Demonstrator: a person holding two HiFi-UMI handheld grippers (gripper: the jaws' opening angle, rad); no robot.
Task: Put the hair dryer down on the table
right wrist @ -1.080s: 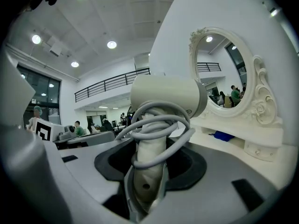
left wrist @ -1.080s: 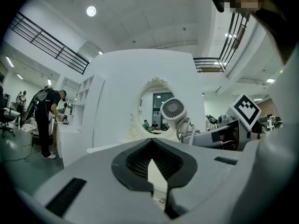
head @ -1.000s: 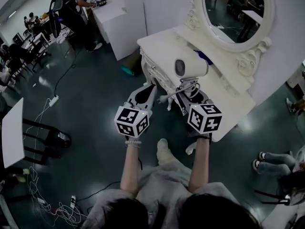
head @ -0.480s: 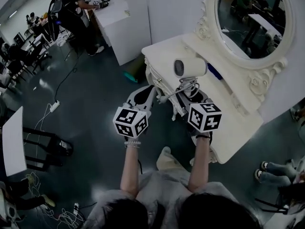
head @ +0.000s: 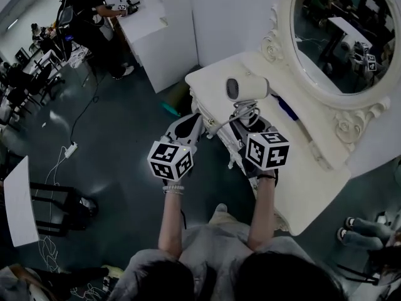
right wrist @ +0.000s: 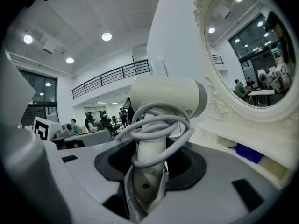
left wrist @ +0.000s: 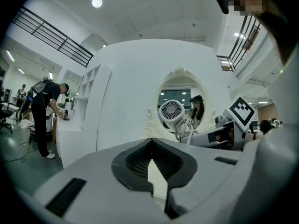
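Observation:
A white hair dryer [head: 246, 88] stands upright in my right gripper [head: 245, 116], which is shut on its handle; the grey cord is wound round that handle. It hangs above the left part of the white dressing table [head: 301, 174]. In the right gripper view the dryer [right wrist: 168, 96] fills the middle, its handle clamped between the jaws of the right gripper [right wrist: 147, 174]. My left gripper [head: 190, 123] hovers beside it off the table's left edge, shut on nothing. From the left gripper view the dryer's [left wrist: 171, 112] round rear grille shows ahead to the right, past the left gripper [left wrist: 156, 174].
An oval mirror [head: 341, 30] in a carved frame rises at the table's back. A blue thing [head: 287, 108] lies on the tabletop near it. A teal object [head: 170, 108] lies on the floor by the table; a person [head: 94, 17] stands at a white counter far left. Cables [head: 70, 148] trail across the floor.
Both grippers and the dryer have advanced toward the dressing table, which now lies closer and further under the dryer. The grip on the handle is unchanged.

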